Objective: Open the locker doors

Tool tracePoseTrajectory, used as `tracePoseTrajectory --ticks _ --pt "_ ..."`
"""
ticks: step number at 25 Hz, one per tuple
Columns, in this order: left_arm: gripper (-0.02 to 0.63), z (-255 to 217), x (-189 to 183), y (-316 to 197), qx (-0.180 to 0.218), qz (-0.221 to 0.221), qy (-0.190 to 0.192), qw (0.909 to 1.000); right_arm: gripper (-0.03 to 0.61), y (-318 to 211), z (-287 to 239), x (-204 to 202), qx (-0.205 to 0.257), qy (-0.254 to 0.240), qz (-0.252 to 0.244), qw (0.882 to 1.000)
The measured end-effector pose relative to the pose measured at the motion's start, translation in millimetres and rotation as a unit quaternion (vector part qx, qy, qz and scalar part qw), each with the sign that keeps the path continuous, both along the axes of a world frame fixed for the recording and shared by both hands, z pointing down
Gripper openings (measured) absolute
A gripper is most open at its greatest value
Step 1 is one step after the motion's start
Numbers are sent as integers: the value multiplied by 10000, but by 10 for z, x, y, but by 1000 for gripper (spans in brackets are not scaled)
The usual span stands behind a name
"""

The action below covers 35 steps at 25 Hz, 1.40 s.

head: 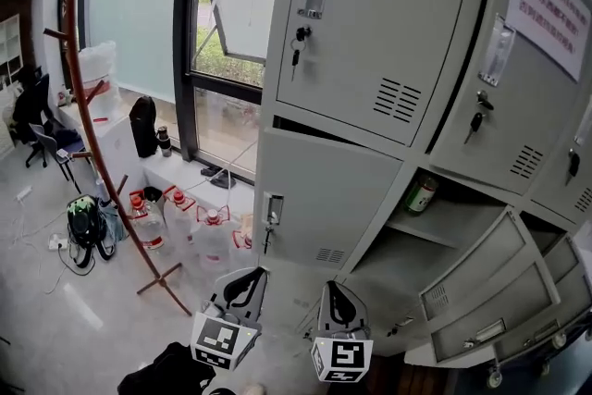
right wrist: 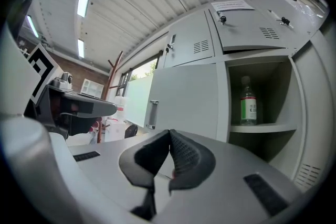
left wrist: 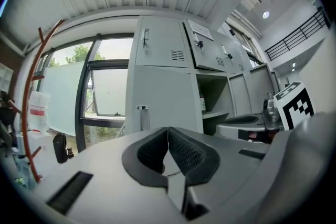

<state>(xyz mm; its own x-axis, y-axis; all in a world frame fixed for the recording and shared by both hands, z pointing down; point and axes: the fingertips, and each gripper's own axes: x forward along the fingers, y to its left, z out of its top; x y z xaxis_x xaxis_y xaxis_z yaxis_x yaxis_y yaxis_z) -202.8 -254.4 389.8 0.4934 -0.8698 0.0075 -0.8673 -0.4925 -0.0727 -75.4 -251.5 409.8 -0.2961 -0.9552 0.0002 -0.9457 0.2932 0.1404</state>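
Observation:
The grey lockers (head: 370,42) stand right in front of me. The lower left door (head: 324,199) is closed, its handle (head: 272,210) on the left side. Beside it a compartment (head: 435,227) stands open with a green bottle (head: 421,194) on its shelf, and its door (head: 481,268) hangs swung out at the right. My left gripper (head: 242,284) and right gripper (head: 337,299) sit side by side low in the head view, short of the lockers. Both are shut with nothing between the pads. The left gripper (left wrist: 168,129) faces the closed door (left wrist: 163,92). The right gripper (right wrist: 169,132) faces the door (right wrist: 184,99) and the bottle (right wrist: 248,105).
A red-brown coat stand (head: 92,125) rises at the left, with water jugs (head: 190,222) and a green bag (head: 85,219) at its foot. A window (head: 227,23) lies left of the lockers. The upper locker doors (head: 370,14) are closed, with keys in their locks. A paper notice (head: 553,5) is stuck at upper right.

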Motion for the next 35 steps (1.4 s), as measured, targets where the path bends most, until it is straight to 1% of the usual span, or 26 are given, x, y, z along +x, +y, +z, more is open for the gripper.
tracePoseTrajectory --ticks 5,9,15,19,21,24,25,28,31,35 --pt "25 -24 -405 -79 3 -481 1 9988 17 -229 -28 -412 4 11 -487 9988" --pt "25 -18 -684 -163 -22 -799 11 9968 17 -414 -28 -688 -4 62 -786 9969" --pt "25 59 -997 -267 -105 -1119 3 9937 17 -655 -15 -1004 -31 82 -1084 9941" --pt "25 121 -1151 -391 -172 -1239 33 9921 18 -825 -32 -1164 31 83 -1169 9931" --pt "25 161 -1205 -454 -218 -1281 50 9915 37 -913 -40 -1229 49 68 -1225 9924" --pt "25 223 -1269 -553 -281 -1328 83 9907 85 -1067 -42 -1306 74 62 -1276 9918" --pt "25 248 -1287 -587 -306 -1340 89 9905 109 -1119 -38 -1328 70 61 -1287 9916" --pt "25 322 -1332 -671 -392 -1377 109 9896 146 -1253 -11 -1410 -6 88 -1372 9905" --pt "25 377 -1347 -725 -458 -1401 129 9890 167 -1371 13 -1502 -66 185 -1471 9889" --pt "25 426 -1383 -742 -521 -1417 123 9885 184 -1473 12 -1592 -73 299 -1444 9890"
